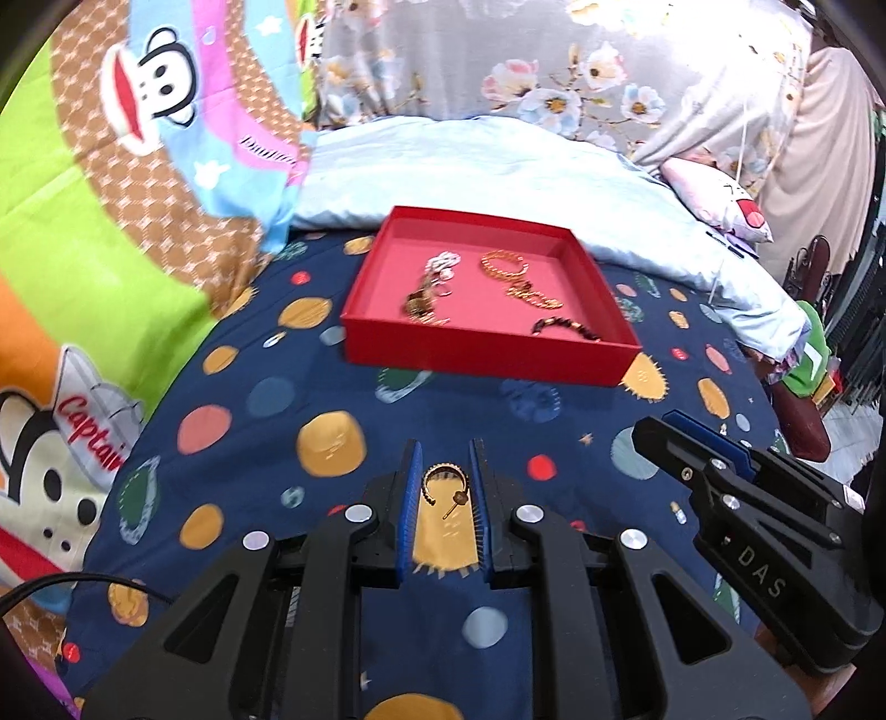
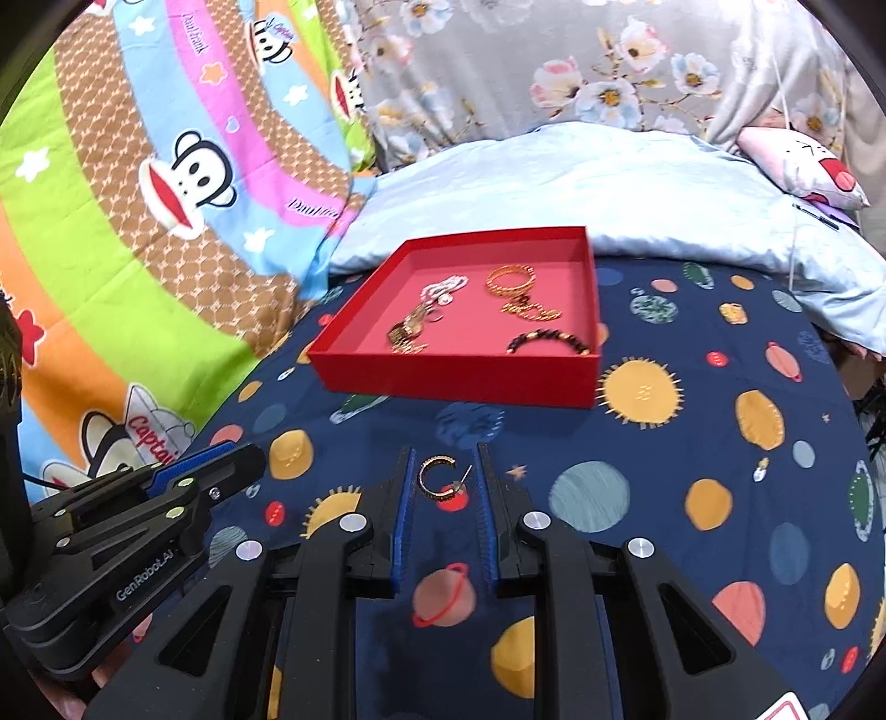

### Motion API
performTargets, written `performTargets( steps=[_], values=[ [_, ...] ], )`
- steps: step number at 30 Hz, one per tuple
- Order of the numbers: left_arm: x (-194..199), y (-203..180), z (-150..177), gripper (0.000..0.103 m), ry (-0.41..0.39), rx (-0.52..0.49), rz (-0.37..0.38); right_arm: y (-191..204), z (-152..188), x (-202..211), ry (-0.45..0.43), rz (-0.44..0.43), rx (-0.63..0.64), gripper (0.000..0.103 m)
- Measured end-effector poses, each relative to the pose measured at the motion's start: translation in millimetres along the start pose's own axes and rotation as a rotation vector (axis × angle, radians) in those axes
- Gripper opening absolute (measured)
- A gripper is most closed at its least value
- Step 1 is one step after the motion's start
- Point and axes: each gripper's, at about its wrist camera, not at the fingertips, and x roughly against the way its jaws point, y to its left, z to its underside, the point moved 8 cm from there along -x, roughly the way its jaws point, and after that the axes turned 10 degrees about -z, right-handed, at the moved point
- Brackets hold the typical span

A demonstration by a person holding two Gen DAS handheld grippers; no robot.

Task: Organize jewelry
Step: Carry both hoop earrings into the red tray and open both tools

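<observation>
Navy bedding (image 1: 232, 387) printed with planets fills the lower half of both views, with a cartoon-monkey blanket (image 1: 111, 166) at the left edge, a pale blue quilt (image 1: 498, 171) across the middle, and grey floral fabric (image 1: 498, 50) along the top.

A red box (image 1: 482, 354) sits just above centre. It holds a gold bangle (image 1: 501, 265), a gold chain (image 1: 534, 296), a dark beaded bracelet (image 1: 565, 325) and a tangle of pale and gold pieces (image 1: 429, 288).

At lower centre of the left wrist view, the left gripper (image 1: 446, 468) is spread wide around a gold hoop earring (image 1: 443, 487) lying on the bedding, not touching it. The right gripper (image 2: 443, 471) likewise stands open around a second hoop earring (image 2: 437, 479), its fingers (image 2: 407, 498) clear of it.
</observation>
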Motion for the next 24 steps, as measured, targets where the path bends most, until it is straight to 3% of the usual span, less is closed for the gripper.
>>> performTargets(
  steps=[8, 24],
  values=[
    [-14, -29, -27, 0.016, -0.031, -0.034, 0.008, -19, -14, 2, -0.027, 0.012, -0.003, 0.019],
    [-75, -51, -110, 0.016, -0.075, -0.055, -0.024, -58, -108, -49, -0.084, -0.003, -0.015, 0.019]
  ],
)
